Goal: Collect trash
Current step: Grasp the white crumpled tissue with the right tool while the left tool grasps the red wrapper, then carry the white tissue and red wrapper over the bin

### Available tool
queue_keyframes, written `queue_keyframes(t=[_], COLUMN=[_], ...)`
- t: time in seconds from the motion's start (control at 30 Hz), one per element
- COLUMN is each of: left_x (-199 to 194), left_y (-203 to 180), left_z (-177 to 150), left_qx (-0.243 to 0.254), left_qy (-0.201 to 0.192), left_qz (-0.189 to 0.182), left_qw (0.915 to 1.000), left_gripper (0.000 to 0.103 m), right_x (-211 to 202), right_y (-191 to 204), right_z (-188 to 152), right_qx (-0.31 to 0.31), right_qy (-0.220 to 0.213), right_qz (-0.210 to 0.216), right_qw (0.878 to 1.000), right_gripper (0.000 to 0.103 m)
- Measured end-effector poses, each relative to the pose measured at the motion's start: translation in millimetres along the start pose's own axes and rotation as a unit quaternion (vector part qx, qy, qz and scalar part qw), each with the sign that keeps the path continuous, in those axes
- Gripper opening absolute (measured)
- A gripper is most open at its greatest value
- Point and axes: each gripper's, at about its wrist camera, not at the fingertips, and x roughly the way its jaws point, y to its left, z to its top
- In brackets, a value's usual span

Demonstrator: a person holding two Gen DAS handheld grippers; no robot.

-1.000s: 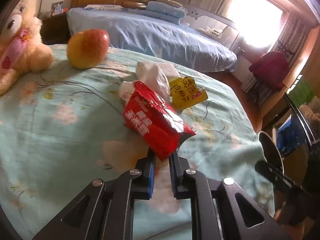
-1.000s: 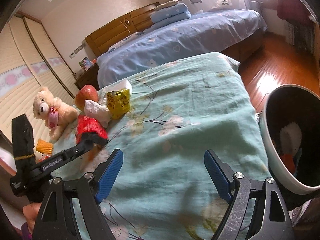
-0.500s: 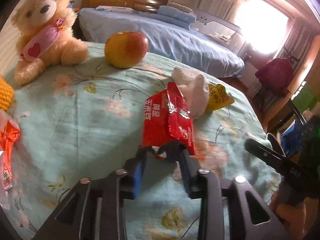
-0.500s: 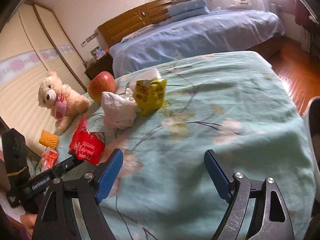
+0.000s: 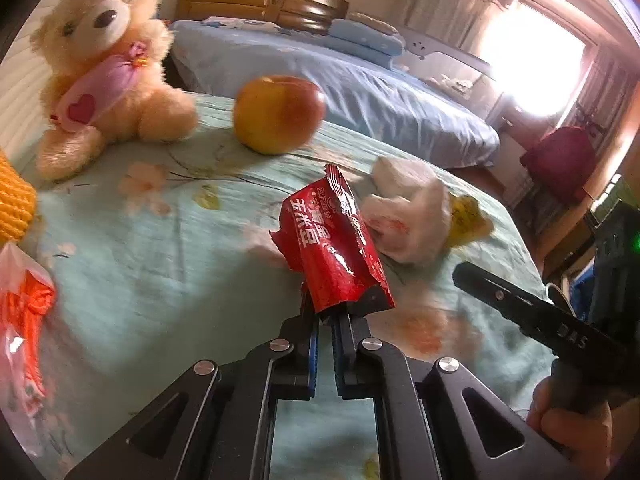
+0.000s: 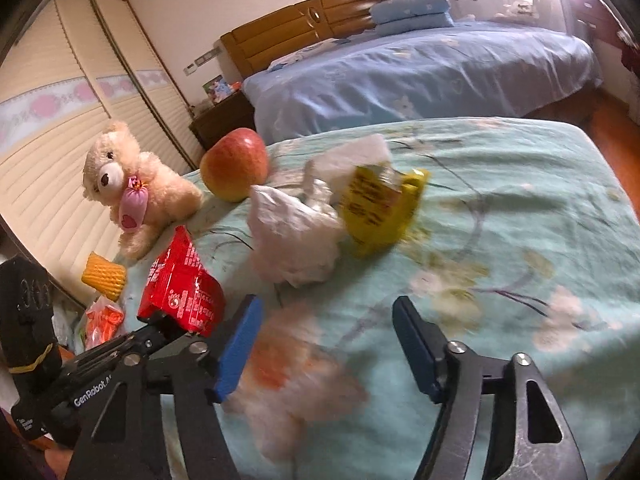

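Surface: a bed cover [image 6: 500, 208] in pale green with a pattern of flowers and thin branches; it is wrinkled and it hangs down at the far edge.
Room: a bedroom. Behind the cover stands a second bed with a blue sheet [image 6: 420, 68], folded blue pillows [image 6: 412, 10] and a wooden headboard [image 6: 304, 32]. A wall of cream slatted doors [image 6: 52, 152] is on the left in the right wrist view. A bright window [image 5: 532, 72] is on the right in the left wrist view.
Left gripper [image 5: 325, 316]: the jaws are closed on the lower edge of the red wrapper [image 5: 332, 248], which they hold above the cover.
Red wrapper, direction: the long axis goes from the jaws upward and away, a little to the left; the torn top end points toward the apple [image 5: 278, 114].
Right gripper [image 6: 326, 344]: the jaws have just been closing but stand apart, with nothing between the blue pads, only the cover below.
Other trash: a crumpled white bag [image 6: 292, 236] and a yellow wrapper [image 6: 380, 208] lie touching each other in the middle of the cover, beyond the right gripper.
Other things: a teddy bear [image 5: 104, 60] sits at the far left edge, near the apple; a yellow foam net [image 6: 105, 279] and an orange plastic bag [image 5: 24, 320] lie at the left side.
Person: one hand [image 5: 572, 428] is visible at the lower right in the left wrist view, holding the handle of the right gripper.
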Motion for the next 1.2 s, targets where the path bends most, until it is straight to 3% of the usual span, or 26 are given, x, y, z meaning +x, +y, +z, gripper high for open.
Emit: queue_keyframes(t=[0.27,0.3,0.33,0.47,1.2], left_x=[6,6,7,8,19], left_y=[6,6,5,1,-91], left_z=[2,2,2,1,-16], left_qx=[-0.007,-0.006,-0.006,-0.003,0.064], left_qy=[0.007,0.007,0.008,0.010,0.036], left_qz=[-0.002,-0.003,-0.004,-0.012,-0.080], left_qw=[1.0000,1.0000,0.9999,0.9999,0.9941], left_gripper=[0.005,0.005,0.005,0.005,0.005], right_x=[31,33,36,35,-56], right_y=[13,12,11,7,-70], right_z=[16,18,20,22,-3], right_qx=[0.001,0.004,0.005,0.002,0.048], right_qy=[-0.001,-0.001,-0.001,-0.006,-0.045], right_qz=[0.008,0.010,0.009,0.002,-0.059], right_qw=[1.000,1.000,1.000,1.000,0.996], right_gripper=[0.061,0.060,0.050,0.041,0.038])
